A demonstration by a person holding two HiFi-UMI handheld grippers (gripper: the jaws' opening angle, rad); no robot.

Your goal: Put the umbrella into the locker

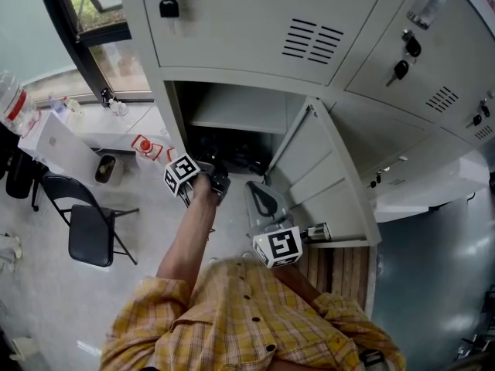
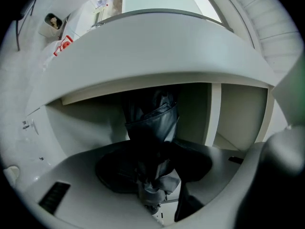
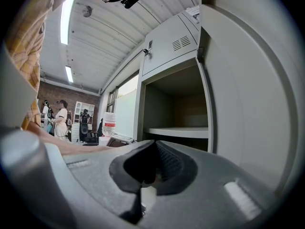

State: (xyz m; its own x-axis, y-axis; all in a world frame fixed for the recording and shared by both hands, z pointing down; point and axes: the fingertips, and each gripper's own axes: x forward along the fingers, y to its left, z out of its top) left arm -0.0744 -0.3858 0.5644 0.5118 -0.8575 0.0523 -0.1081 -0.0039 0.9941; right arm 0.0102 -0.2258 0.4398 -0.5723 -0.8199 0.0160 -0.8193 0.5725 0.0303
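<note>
The left gripper is squeezing the dark umbrella, which is poked inside the open locker under its shelf; the right gripper is closed on nothing, near the door; I think only letting go is left.

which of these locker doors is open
The lower locker, under the vented door with keys: its door stands swung out, and the left tongs hold the umbrella in it. The rest are shut.

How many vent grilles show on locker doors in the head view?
3. One vent on the door above the open compartment, a second on the door right of it, a third at the right edge. Others may be hidden.
</note>
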